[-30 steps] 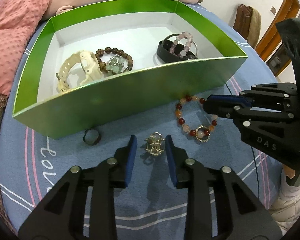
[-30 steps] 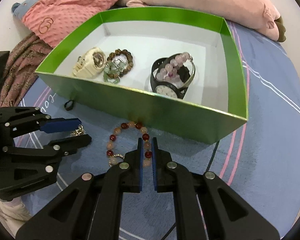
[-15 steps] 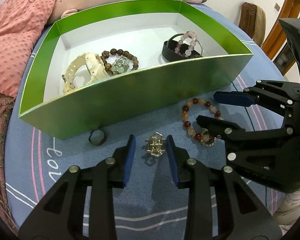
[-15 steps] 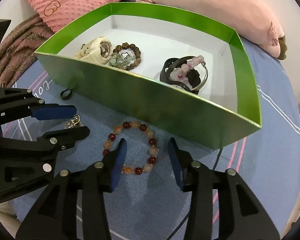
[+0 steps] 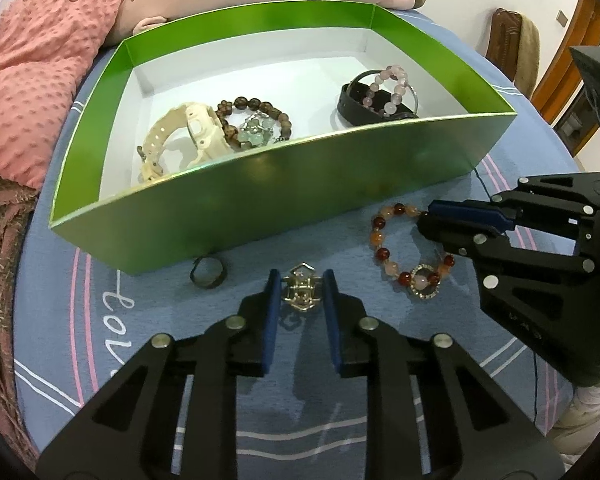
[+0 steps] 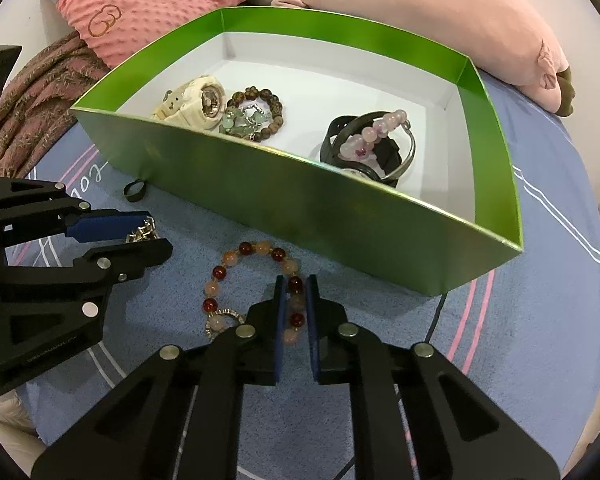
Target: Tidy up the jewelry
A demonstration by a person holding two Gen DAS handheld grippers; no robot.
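Left wrist view: the left gripper (image 5: 300, 280) sits low over the blue cloth (image 5: 100, 360), fingers clamped on a gold ornament (image 5: 301, 287) just before the green box (image 5: 260, 196). The right gripper (image 6: 296, 284) reaches level beside it, fingers pinching the orange-red bead bracelet (image 6: 220, 276) lying on the cloth.
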